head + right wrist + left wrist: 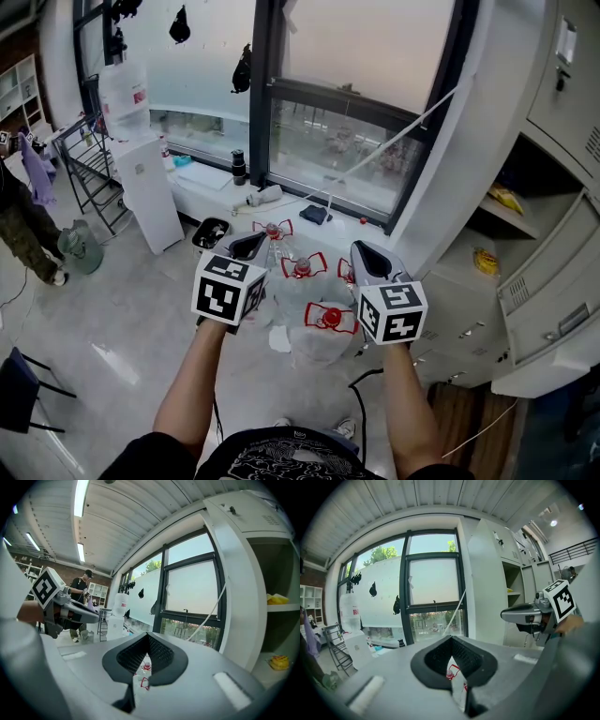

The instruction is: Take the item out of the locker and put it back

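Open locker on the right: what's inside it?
The locker holds a yellow item on its upper shelf and a yellow packet on the shelf below. The upper compartment's back is too dark to see; the open door covers part of the lower compartment.

The head camera sits high above both forearms and looks steeply down, with the bottles (317, 314) close below, the window (356, 141) at 12 o'clock and the locker (553, 216) at 3 o'clock. Each gripper camera rides close behind its own jaws, facing that window roughly level. The left gripper view catches the right gripper (506, 615) at 3 o'clock. The right gripper view catches the left gripper (93, 617) at 9 o'clock. All three views share the window, locker and bottles.
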{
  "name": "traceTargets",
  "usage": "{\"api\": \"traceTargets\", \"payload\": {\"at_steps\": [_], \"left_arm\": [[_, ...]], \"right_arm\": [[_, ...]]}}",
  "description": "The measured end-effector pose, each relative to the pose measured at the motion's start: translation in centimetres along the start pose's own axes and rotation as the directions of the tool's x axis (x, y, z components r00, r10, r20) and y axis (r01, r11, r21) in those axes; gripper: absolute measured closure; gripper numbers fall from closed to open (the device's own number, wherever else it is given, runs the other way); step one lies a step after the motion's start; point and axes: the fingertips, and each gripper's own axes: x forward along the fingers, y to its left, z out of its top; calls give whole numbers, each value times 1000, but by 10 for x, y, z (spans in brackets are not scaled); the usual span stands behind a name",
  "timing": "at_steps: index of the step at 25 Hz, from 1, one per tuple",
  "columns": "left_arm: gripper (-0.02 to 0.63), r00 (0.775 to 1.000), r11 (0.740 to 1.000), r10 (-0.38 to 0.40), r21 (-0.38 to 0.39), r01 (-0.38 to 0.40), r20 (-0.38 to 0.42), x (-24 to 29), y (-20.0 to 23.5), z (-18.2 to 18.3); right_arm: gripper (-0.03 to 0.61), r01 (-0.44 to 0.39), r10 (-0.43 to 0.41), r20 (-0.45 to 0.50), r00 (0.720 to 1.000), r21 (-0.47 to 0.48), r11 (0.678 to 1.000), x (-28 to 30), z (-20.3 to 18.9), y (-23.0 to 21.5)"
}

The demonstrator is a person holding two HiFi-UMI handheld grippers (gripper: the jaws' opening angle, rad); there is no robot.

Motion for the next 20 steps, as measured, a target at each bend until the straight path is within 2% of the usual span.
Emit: {"api": "traceTargets", "payload": {"at_steps": [7,10,12,15,17,20], "left_arm": [[612,1000,1000,-20,-7,20,-4,3,-7,-4],[612,997,997,-66,-37,64,-42,14,-22,-29],[612,988,991,-120,-68,114,-95,24,-42,-57],[611,964,975,-212,-102,197,-164,41,-77,-93],[611,950,965,-256,-110,239,-181,52,-96,-101],[612,940,954,-295,-101,281,-171,64,-119,-95]], "right_arm": [[552,-1,1,-9,1000,-3,1000,-4,-5,2],[551,-17,17,-61,998,5,1000,-12,-37,6],[551,-20,25,-134,991,37,999,-24,-82,9],[551,23,9,-232,973,131,991,-51,-145,7],[551,57,-18,-233,972,160,985,-64,-154,-1],[551,99,-65,-199,978,169,981,-76,-143,-20]]}}
